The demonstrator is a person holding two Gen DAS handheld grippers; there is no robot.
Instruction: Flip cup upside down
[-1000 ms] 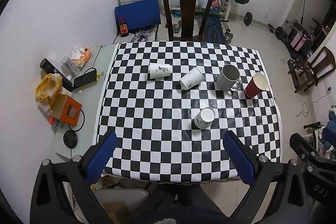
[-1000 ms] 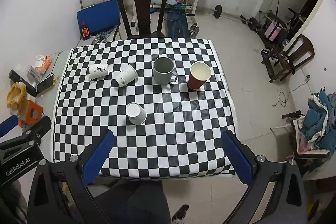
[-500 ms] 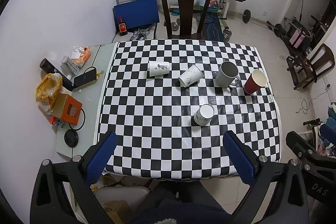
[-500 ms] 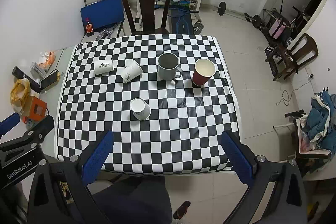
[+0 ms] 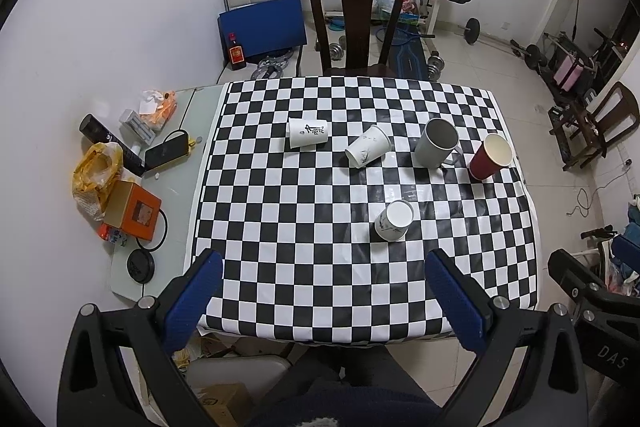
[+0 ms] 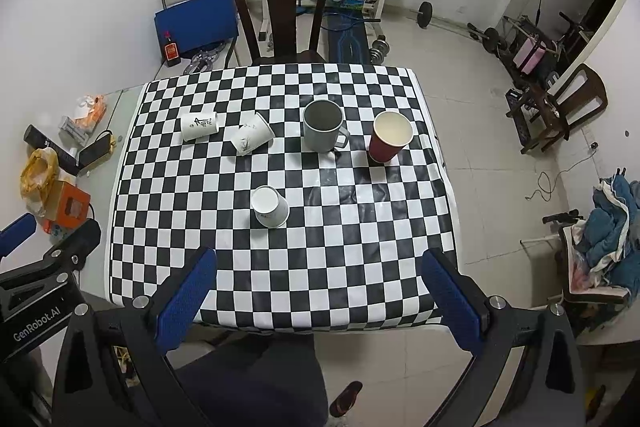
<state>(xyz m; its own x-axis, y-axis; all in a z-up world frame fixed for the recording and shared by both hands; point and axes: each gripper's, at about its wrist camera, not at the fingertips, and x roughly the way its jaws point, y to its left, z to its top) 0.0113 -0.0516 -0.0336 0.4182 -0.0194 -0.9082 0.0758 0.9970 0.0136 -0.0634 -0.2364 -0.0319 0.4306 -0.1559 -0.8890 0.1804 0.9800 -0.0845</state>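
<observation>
While both grippers hang high above the near edge of the table (image 5: pixel 240 323), we judge that we are at the very start of the job, in the approach, with nothing yet grasped. Our left gripper (image 5: pixel 324 291) has its blue fingers spread wide apart and empty, and our right gripper (image 6: pixel 320 291) stands the same way, wide apart around nothing. On the checkered cloth we count 5 cups. 3 stand mouth up: a white paper cup (image 6: pixel 271 207) nearest the near edge, a grey mug (image 6: pixel 324 126) further back, and a red paper cup (image 6: pixel 390 137) close to the right edge. 2 more white paper cups lie on their sides toward the far edge, one printed with dark characters (image 6: pixel 199 125) and one just beside it to the right (image 6: pixel 252 138), apart from each other. We cannot tell from the task which cup is meant; the near white one looks the likeliest first reach. Next, we think, one gripper must come down to a standing cup, straddle its wall, close gently so the paper does not crush, lift, then roll the wrist to set it rim down.
</observation>
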